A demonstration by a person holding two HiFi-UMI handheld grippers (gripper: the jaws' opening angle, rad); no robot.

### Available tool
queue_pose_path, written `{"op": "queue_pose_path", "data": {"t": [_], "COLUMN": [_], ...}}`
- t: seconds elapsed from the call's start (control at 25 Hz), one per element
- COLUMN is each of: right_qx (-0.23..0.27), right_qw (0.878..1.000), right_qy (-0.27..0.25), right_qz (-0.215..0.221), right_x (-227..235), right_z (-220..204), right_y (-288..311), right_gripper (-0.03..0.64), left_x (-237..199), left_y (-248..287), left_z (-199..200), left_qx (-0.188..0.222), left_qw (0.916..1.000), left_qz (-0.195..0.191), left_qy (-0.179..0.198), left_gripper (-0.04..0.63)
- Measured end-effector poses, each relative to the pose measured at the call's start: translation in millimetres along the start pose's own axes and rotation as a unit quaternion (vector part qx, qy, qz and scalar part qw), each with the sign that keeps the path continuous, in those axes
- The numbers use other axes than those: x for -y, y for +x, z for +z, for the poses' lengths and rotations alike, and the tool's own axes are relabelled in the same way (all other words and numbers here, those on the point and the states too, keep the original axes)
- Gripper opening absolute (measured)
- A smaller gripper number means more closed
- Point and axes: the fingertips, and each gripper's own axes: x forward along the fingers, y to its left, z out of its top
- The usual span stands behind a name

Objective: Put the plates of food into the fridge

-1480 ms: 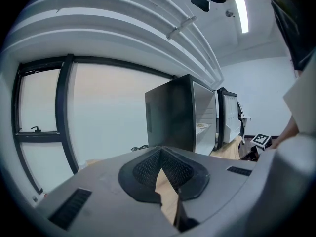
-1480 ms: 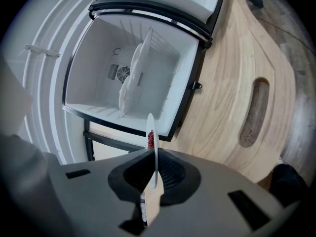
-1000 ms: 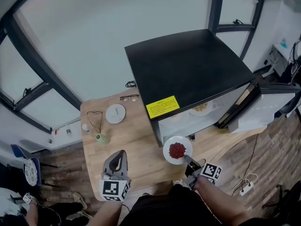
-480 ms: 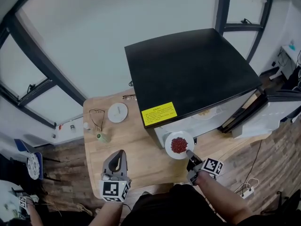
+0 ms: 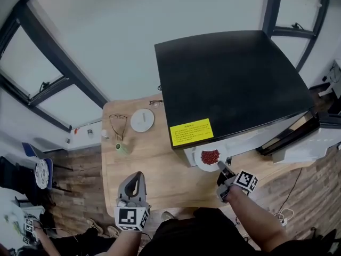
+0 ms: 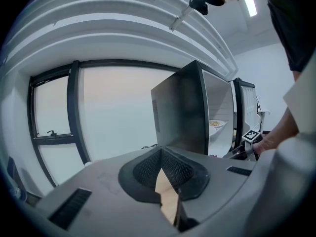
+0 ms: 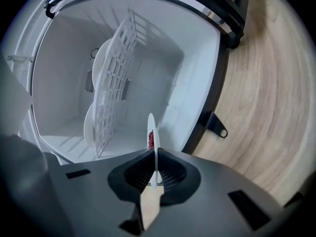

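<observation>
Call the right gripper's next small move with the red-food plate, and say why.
Probably ease it straight into the fridge. The right gripper is shut on the plate by its rim at the open mouth, and the space on its side of the wire shelf looks free; the other plate sits beyond that shelf.

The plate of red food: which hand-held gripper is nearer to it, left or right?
Right. The right hand-held gripper is shut on the rim of the plate, at the open fridge. The left hand-held gripper hangs apart from it, over the wooden table.
</observation>
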Motion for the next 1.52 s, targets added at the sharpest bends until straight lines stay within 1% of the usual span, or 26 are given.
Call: {"op": "queue_pose_path", "data": {"t": [0.24, 0.44, 0.8, 0.96, 1.08, 1.16, 1.24, 1.36, 1.52], "right_qx": [-0.007, -0.012, 0.002, -0.006, -0.006, -0.010, -0.020, -0.025, -0.034], "right_qw": [1.000, 1.000, 1.000, 0.999, 0.997, 0.993, 0.986, 0.969, 0.945], "right_qy": [-0.004, -0.009, -0.001, -0.025, -0.065, -0.099, -0.135, -0.191, -0.258], "right_qz": [-0.005, -0.006, -0.012, -0.027, -0.046, -0.067, -0.099, -0.153, -0.196], "right_x": [1, -2, -2, -2, -2, 0, 4, 9, 8], "right_z": [11, 18, 30, 29, 33, 36, 38, 41, 45], "right_y": [15, 26, 52, 61, 64, 66, 68, 67, 65], "right_gripper": [0.031, 0.031, 0.031, 0.031, 0.031, 0.032, 0.043, 0.086, 0.165], "left_x": [1, 5, -6, -13, -16, -17, -19, -20, -22], "left_y": [3, 5, -9, -16, -19, -21, -22, -24, -26], "left_z": [-6, -5, -16, -17, -17, -17, -17, -17, -14], "left_qx": [-0.009, -0.005, -0.020, -0.023, -0.025, -0.025, -0.027, -0.029, -0.026], "left_qw": [0.9998, 0.9997, 0.9989, 0.9984, 0.9983, 0.9983, 0.9983, 0.9984, 0.9986], "left_qz": [0.013, 0.017, 0.037, 0.047, 0.049, 0.049, 0.049, 0.047, 0.044], "left_qy": [-0.010, -0.019, -0.021, -0.021, -0.019, -0.017, -0.016, -0.014, -0.011], "left_gripper": [0.003, 0.003, 0.003, 0.003, 0.003, 0.003, 0.003, 0.003, 0.003]}}
